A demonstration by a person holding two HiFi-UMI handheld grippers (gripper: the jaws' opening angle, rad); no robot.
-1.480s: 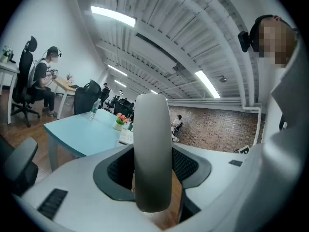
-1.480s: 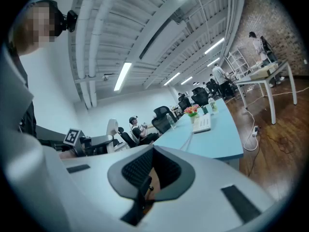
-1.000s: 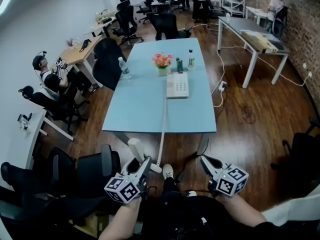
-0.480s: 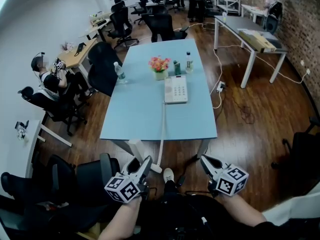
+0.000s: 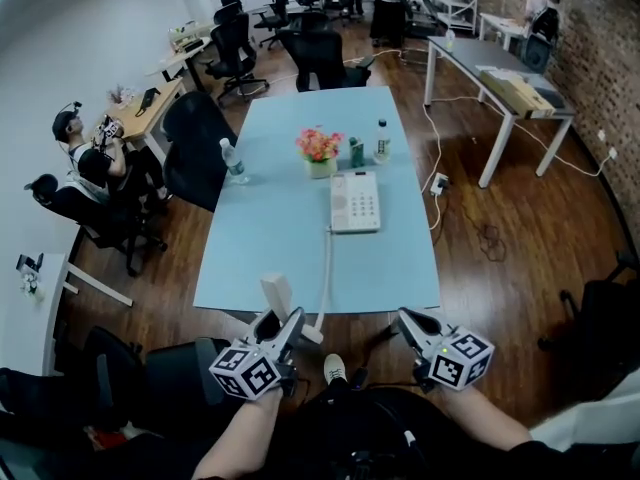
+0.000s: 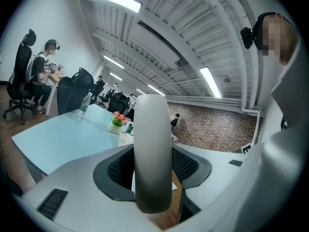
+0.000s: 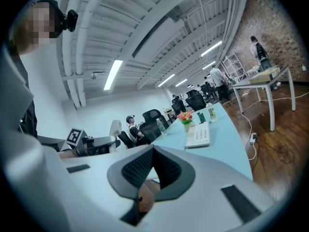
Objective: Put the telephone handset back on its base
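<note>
Left gripper [image 5: 284, 324] has its fingers clamped on the white handset [image 5: 275, 293]. Right gripper [image 5: 410, 320] fingers are pinched together, empty. The base [image 5: 355, 202] sits on the bench [image 5: 270, 238].

One telephone base [image 5: 355, 202], one handset [image 5: 277, 295], one pot of flowers [image 5: 320, 149], two clear bottles [image 5: 233, 161] [image 5: 381, 140], one green container [image 5: 357, 152] and two hand-held grippers, left [image 5: 283, 320] and right [image 5: 408, 318], are counted.

I am holding the handset [image 5: 277, 293] upright between the jaws of my left gripper [image 5: 284, 321], just at the near edge of the table [image 5: 260, 248]. My right gripper [image 5: 407, 318] is hanging to its right, before that edge. The base [image 5: 355, 201] is lying on the table ahead, its cord [image 5: 324, 268] running back toward me. Behind the base the flowers [image 5: 320, 148] are standing, with two bottles [image 5: 381, 140] to their right and another bottle [image 5: 233, 160] sitting at the left edge
</note>
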